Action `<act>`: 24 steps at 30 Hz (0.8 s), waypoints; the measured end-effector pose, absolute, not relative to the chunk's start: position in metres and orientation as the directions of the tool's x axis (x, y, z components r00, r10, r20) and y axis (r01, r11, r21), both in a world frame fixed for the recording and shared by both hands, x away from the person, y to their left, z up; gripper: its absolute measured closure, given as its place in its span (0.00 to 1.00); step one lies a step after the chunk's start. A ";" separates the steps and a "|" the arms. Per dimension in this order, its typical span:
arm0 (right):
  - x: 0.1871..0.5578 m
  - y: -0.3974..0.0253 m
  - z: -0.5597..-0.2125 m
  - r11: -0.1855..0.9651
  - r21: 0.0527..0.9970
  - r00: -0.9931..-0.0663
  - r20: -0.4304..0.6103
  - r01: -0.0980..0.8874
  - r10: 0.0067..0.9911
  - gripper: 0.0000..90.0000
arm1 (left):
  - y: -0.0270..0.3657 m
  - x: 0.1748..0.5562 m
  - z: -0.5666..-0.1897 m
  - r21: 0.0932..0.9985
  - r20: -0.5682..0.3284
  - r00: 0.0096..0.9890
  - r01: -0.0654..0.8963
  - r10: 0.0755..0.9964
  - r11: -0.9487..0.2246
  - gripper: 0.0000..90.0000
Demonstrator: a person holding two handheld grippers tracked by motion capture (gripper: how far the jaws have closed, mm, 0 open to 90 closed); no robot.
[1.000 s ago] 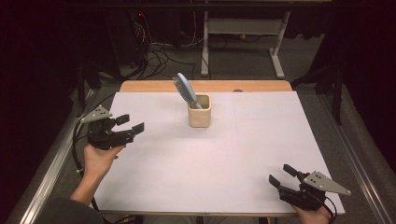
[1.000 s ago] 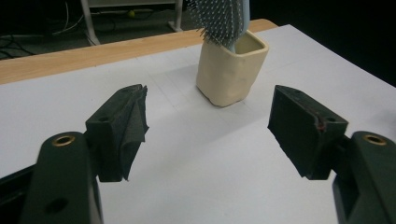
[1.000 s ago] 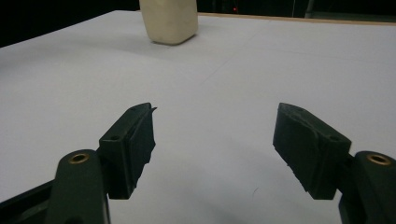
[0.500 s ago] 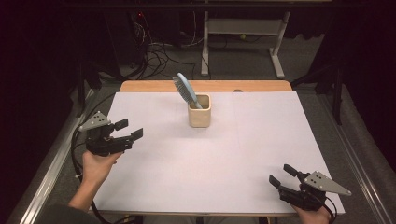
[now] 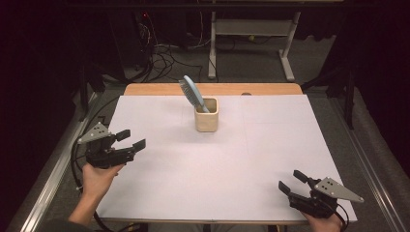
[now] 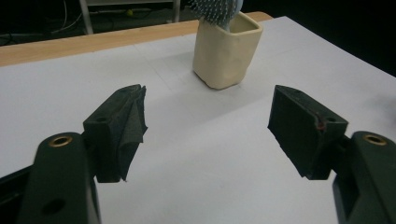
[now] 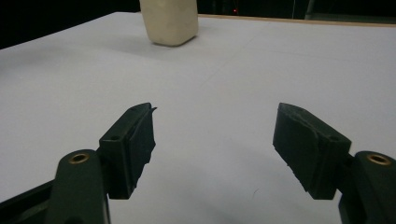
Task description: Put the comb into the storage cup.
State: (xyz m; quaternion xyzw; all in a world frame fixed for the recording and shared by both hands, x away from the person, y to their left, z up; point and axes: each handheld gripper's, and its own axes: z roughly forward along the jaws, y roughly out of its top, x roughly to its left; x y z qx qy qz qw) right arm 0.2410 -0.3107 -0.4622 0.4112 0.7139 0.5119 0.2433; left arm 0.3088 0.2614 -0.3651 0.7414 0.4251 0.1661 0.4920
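A: Where does the cup [image 5: 206, 115] stand?

B: On the white desk [image 5: 261, 145], near the middle of its far edge, just short of the bare wooden strip [image 5: 159, 89] along that edge. A blue hairbrush [image 5: 192, 94] stands in it, head up, leaning toward the far left corner.

A: And the grippers?

B: The left gripper [image 5: 131, 139] is near the desk's left edge, jaws spread wide with nothing between them, pointing toward the cup. The right gripper [image 5: 290, 181] is by the near right corner, jaws also wide apart and holding nothing.

A: Does anything lie between them and the cup?

B: Only bare white surface, in both gripper views. Both are well apart from the cup.

A: What else is around?

B: Beyond the far edge, a tangle of cables [image 5: 162, 58] on the floor and a white table frame [image 5: 251, 34]. A metal rail [image 5: 51, 179] runs along the left side.
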 end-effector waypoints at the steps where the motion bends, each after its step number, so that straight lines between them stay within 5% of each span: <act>1: 0.241 -0.311 -0.462 0.137 0.931 -0.543 0.074 0.338 0.836 0.33 | 0.262 0.308 -0.366 0.871 -0.175 0.583 0.468 0.793 -0.152 0.31; 24: 0.241 -0.310 -0.462 0.137 0.931 -0.542 0.075 0.339 0.837 0.33 | 0.267 0.288 -0.379 0.872 -0.197 0.592 0.470 0.781 -0.136 0.31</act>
